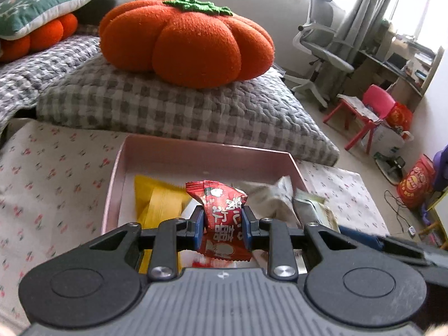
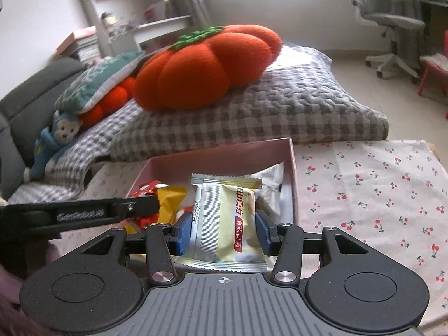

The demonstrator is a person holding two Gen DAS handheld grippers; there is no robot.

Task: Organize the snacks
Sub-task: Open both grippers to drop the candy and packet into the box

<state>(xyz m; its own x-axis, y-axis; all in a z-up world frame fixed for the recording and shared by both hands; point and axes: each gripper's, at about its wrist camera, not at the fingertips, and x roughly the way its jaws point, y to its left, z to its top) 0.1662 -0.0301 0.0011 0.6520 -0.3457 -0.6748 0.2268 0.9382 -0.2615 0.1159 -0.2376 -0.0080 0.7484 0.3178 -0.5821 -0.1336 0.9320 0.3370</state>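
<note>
Your left gripper [image 1: 222,221] pinches a crinkly red snack packet [image 1: 221,218] between its blue pads, held above the pink box [image 1: 117,173], a shallow, smooth-walled rectangle on the cherry-print cloth [image 1: 56,173]. Your right gripper [image 2: 222,231] clamps a glossy pale-yellow snack packet [image 2: 224,218] with serrated ends, also over the box.

Only the left view shows the yellow wrapper [image 1: 156,198] lying flat in the box, plus the pink child's chair [image 1: 375,106] and red bags [image 1: 417,182] on the floor. Only the right view shows the blue plush monkey [image 2: 56,140] against the dark sofa and the white shelf [image 2: 134,5], and it catches your left gripper's black finger from the side.

Both views show the plump orange pumpkin cushion [image 1: 184,42], knitted and ribbed with a green stalk, on the quilted grey checked cushion [image 1: 182,112].
</note>
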